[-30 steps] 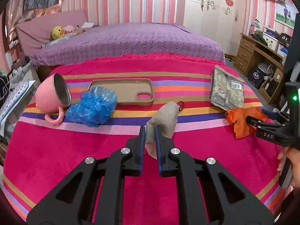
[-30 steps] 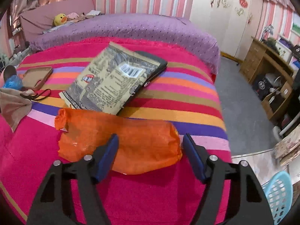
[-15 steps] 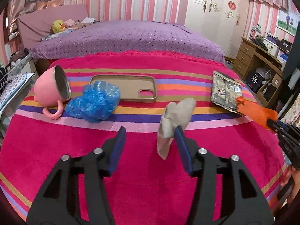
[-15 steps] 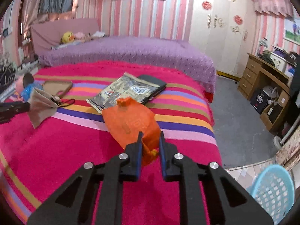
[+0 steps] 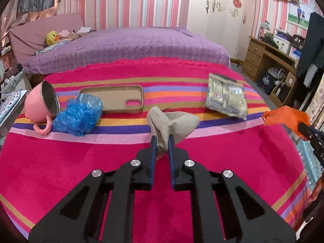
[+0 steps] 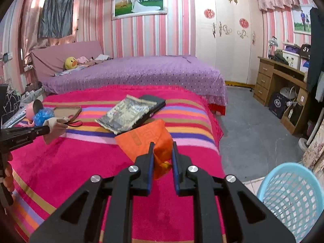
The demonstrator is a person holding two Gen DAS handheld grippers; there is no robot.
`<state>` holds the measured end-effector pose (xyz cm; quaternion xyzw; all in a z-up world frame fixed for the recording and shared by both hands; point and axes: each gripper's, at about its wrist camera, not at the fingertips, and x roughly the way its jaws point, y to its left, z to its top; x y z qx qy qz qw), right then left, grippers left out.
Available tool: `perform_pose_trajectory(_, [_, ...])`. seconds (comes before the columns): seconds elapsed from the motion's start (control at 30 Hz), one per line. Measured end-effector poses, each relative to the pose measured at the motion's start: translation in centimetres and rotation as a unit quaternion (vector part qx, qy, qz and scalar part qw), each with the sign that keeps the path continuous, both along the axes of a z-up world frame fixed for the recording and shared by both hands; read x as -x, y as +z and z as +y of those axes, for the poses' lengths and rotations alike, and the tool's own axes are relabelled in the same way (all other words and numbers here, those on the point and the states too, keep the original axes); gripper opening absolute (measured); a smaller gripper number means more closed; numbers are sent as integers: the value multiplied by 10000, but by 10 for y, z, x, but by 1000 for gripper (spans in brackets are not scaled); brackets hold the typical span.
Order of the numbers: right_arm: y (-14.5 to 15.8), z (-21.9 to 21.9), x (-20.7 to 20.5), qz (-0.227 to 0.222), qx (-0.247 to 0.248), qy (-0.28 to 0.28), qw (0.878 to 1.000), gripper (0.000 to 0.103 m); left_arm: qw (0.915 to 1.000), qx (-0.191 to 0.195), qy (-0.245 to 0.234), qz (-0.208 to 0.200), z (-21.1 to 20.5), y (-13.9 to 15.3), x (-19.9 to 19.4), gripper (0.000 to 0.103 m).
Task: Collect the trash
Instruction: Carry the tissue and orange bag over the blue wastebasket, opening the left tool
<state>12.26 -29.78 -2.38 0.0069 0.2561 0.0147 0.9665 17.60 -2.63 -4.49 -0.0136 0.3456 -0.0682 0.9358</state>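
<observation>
The orange plastic bag [image 6: 149,139] hangs pinched in the right tongs [image 6: 162,147], whose jaws stand nearly closed on its crumpled lower end, the bag's long axis running up and to the left from the jaws, lifted just clear of the blanket. The light-blue mesh basket [image 6: 291,198] sits on the floor at the lower right of the right wrist view, off the bed's edge, so the right hand is the nearer one to it, and I judge the coming move to be a swing rightward and down over the rim. The beige crumpled paper [image 5: 172,123] is gripped in the left tongs [image 5: 162,141], its jaws having just closed down on it after standing open; it spreads upward and to the right of the tips. That hand is farther from the basket, at the left edge of the right wrist view. Left on the striped pink blanket [image 5: 60,162] are a blue plastic wad [image 5: 79,115] touching a tipped pink mug [image 5: 40,105], a tan phone case [image 5: 119,99] behind them, and a printed snack packet [image 5: 226,99] at the right. Beyond lie a purple bedspread [image 6: 131,70], striped walls, a white wardrobe [image 6: 224,40] and a wooden desk [image 6: 281,79].
</observation>
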Motion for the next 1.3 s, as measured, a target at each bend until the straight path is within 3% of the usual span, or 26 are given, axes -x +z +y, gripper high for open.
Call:
perform_pose_trajectory(0.17, [9,-8,6,-127,65,20,9999,16,9996,172,44,-235,-6,20,16,9])
perform_pose_trajectory(0.47, [15,-39,22,-221,-48,-67,9997,16,9992,84,128,-379,-35,32,35,9])
perform_pose_trajectory(1.07, [12,-149,72,-184,20,-812,9965,16,9986,42,-311,-437,-119,40,55,9])
perform_pose_trajectory(1.3, [8,-185,95,-108,137,-936,9955,16,9968,43,-618,-511,-172,46,69,9])
